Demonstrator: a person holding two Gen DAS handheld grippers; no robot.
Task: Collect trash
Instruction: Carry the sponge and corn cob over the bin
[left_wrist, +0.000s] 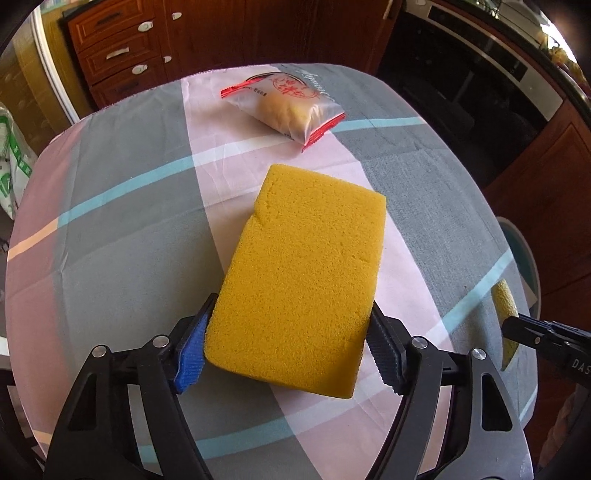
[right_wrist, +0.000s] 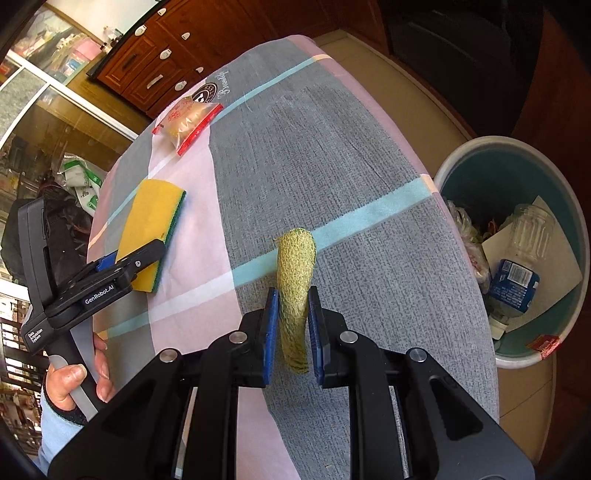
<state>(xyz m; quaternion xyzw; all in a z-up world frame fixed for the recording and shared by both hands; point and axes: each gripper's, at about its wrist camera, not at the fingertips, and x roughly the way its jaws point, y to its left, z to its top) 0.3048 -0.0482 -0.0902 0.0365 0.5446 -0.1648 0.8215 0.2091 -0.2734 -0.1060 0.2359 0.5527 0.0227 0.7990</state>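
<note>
my left tool (left_wrist: 286, 354) clamps sponge (left_wrist: 303, 273), light, squashy | my right tool (right_wrist: 291, 332) pinches mesh scourer (right_wrist: 295, 288) mid-length, limp | bin (right_wrist: 461, 166) right of scourer

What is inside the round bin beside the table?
Inside the bin lie a clear plastic bottle with a blue label, a pale card sheet and crumpled plastic wrap. These cover whatever is under them, and the bin's bottom is hardly visible.
</note>
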